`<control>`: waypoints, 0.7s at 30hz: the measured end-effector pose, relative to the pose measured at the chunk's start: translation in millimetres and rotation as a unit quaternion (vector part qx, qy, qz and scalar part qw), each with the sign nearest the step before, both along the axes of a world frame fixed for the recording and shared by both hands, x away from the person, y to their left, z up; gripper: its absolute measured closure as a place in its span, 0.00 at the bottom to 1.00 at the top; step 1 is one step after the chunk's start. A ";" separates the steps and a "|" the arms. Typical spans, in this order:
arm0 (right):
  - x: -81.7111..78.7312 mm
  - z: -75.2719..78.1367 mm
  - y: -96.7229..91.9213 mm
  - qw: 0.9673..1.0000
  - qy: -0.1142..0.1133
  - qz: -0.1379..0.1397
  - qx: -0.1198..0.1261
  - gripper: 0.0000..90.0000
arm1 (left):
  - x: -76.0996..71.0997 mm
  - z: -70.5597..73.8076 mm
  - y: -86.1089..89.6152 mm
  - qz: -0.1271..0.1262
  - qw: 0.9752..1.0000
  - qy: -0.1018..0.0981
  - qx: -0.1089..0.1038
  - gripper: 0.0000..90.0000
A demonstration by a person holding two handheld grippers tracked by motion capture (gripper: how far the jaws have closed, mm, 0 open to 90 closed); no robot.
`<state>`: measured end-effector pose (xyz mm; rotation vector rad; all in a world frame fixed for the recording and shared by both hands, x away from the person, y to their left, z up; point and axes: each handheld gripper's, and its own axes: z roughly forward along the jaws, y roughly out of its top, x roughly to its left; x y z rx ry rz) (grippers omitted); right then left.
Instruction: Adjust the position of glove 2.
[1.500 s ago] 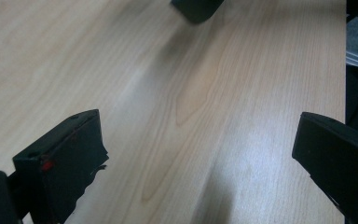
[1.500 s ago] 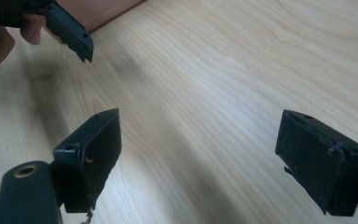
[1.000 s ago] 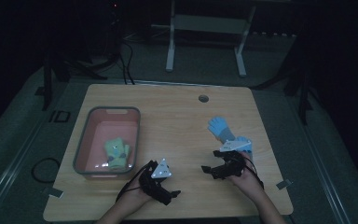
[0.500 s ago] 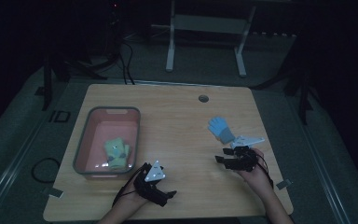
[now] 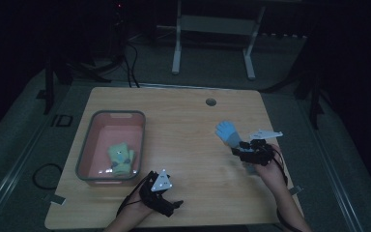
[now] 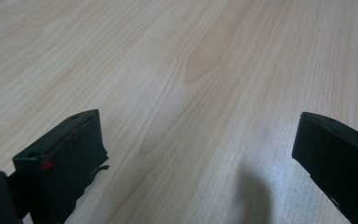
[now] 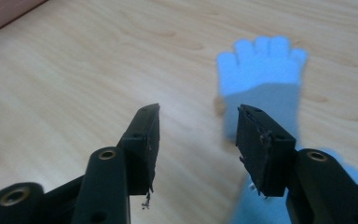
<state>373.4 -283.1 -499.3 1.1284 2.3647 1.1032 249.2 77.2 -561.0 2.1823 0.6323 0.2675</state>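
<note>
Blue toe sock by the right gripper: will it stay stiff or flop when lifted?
The blue sock lies flat and thin on the table, so it will probably droop. It looks light. Being soft cloth, it should neither roll nor tip.

From above, my right gripper (image 5: 237, 151) and hand cover the near end of the blue toe sock (image 5: 227, 131) — its heel and cuff are hidden, so I can't tell if anything is pinched there. In my right gripper view the sock (image 7: 261, 79) is soft with blur, its near part runs under my right-hand jaw and off the bottom edge, and the pink tub (image 7: 4, 11) is cut down to a corner at the top left. The yellow-green thing (image 5: 121, 158) in the tub (image 5: 111, 116) is too small and dim to name — and in my left gripper view the left gripper (image 6: 196, 154) has both jaws clipped by the frame
</note>
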 end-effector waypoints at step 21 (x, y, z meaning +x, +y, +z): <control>75.0 -13.9 12.2 0.998 -0.023 -0.017 -0.049 0.66 | -5.8 -1.3 0.9 -0.012 1.000 -0.009 -0.014 0.01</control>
